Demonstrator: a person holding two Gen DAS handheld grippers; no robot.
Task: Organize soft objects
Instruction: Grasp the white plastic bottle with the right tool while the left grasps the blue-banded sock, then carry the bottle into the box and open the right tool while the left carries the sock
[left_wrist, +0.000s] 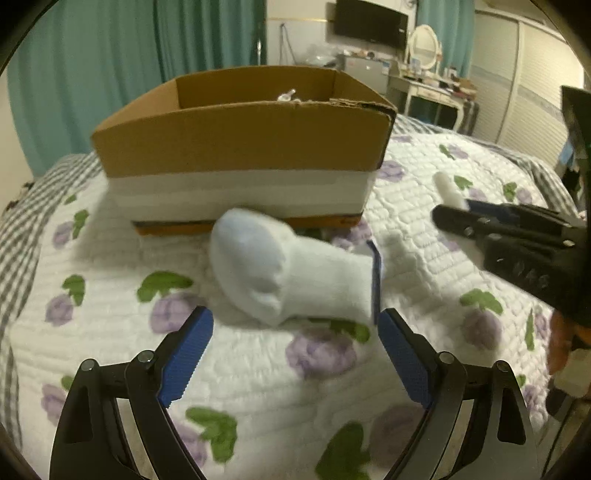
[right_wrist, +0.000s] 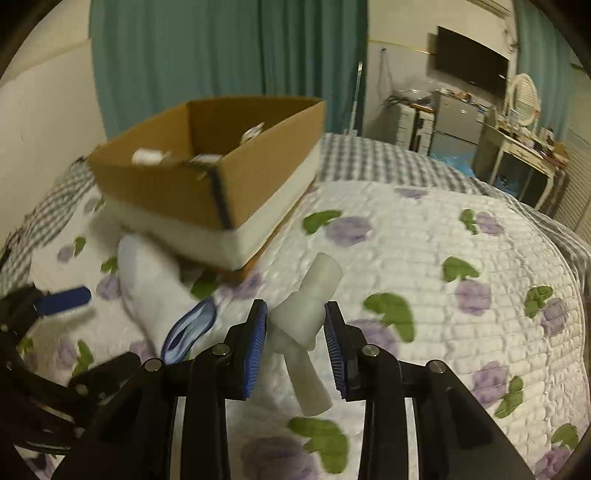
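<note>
Lying just in front of the cardboard box (left_wrist: 240, 136), its toe nearly at the box's base, the white sock (left_wrist: 291, 277) rests on the quilt (left_wrist: 258, 369); the left gripper (left_wrist: 295, 326) hovers on the near side of it, jaws spread wide and empty, likely lined up to take it. Off the box's right corner, the right gripper (right_wrist: 295, 325) straddles a whitish rolled item (right_wrist: 306, 317), its blue pads (right_wrist: 258, 328) part-closed beside it; whether they actually pinch it I cannot tell. The box already holds small pale items, so both pieces probably belong inside
</note>
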